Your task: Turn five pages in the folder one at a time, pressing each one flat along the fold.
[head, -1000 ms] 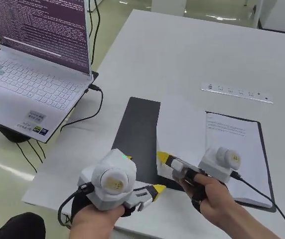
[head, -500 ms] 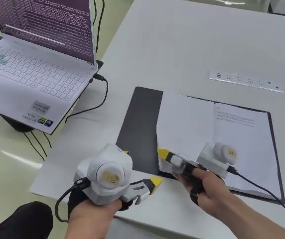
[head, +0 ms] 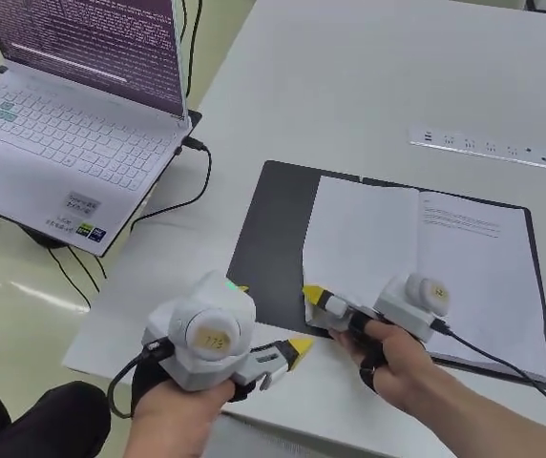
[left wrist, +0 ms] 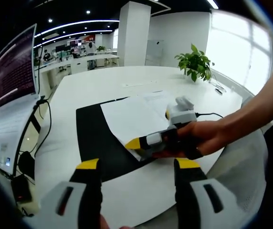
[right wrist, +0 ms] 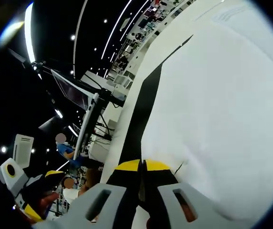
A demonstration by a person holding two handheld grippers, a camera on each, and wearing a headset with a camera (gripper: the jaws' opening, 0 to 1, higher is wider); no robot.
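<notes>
A black folder [head: 271, 239] lies open on the white table, with a printed page [head: 488, 272] flat on its right half. One white page [head: 364, 234] is lifted and curves over the fold. My right gripper [head: 313, 298] is shut on that page's lower left corner. In the right gripper view the yellow tips [right wrist: 141, 166] are pressed together at the sheet's [right wrist: 213, 105] edge. My left gripper [head: 290, 358] hovers open near the table's front edge, just short of the folder. Between its own open tips [left wrist: 136, 164] it sees the right gripper [left wrist: 143, 141] holding the page [left wrist: 134, 117].
An open laptop [head: 63, 124] stands at the far left, and its cable [head: 173, 215] runs toward the folder's left side. A white power strip [head: 483, 151] lies beyond the folder. The table's front edge [head: 158, 367] is close under both hands.
The head camera has shifted, so the folder sits further right in the picture. The right gripper keeps its hold on the page corner. The left gripper stays open in the same spot.
</notes>
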